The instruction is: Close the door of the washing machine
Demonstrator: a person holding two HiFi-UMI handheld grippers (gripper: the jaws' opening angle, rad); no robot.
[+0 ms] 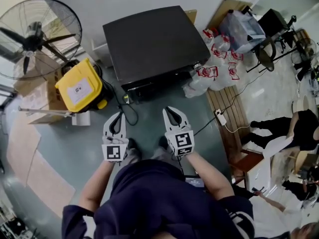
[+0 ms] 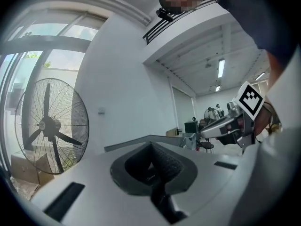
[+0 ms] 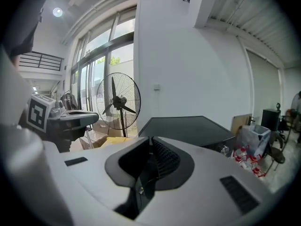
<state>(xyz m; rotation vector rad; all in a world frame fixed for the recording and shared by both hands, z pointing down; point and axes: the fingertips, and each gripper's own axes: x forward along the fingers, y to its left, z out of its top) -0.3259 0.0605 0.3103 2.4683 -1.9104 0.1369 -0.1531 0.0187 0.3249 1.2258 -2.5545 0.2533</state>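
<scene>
Both forward, left tongs (image 1: 118, 115), right tongs (image 1: 169, 109), parallel

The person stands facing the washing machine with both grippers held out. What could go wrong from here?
1. The front of the washing machine is mostly hidden below its dark top, so an unlatched door could go unnoticed.
2. A black cable loops on the floor ahead of the feet; a step forward might snag it.

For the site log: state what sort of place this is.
Likely a workshop or warehouse-style test hall, not a home: a large pedestal fan, cardboard boxes and heaped plastic bags stand around the washing machine on a bare floor.
</scene>
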